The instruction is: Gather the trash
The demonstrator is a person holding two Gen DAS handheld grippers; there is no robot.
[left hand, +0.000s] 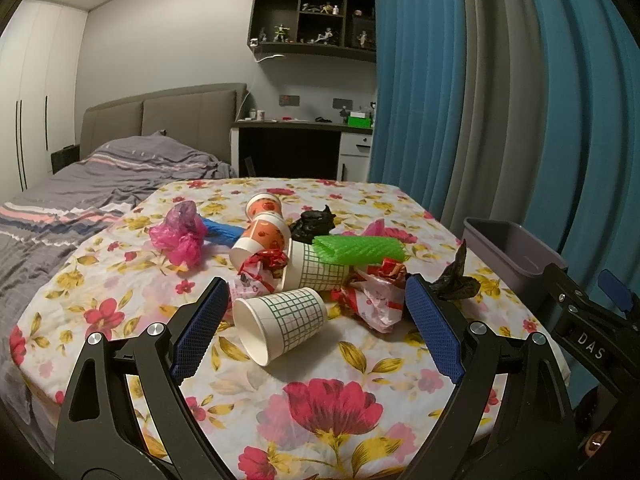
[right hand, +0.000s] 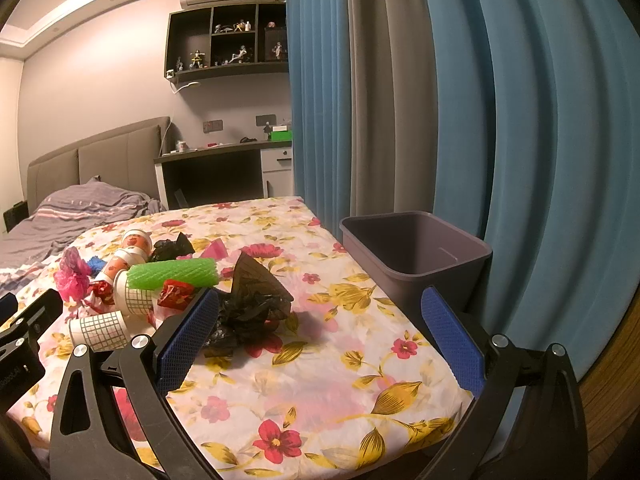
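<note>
Above the floral table [left hand: 320,420], both grippers [left hand: 316,320] [right hand: 320,332] hover level, jaws spread.

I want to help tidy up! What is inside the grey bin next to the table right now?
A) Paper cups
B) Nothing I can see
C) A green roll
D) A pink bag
B: in the right wrist view the grey bin shows only bare inside walls and floor, while the paper cups, green roll and pink bag all lie on the flowered table.
</note>
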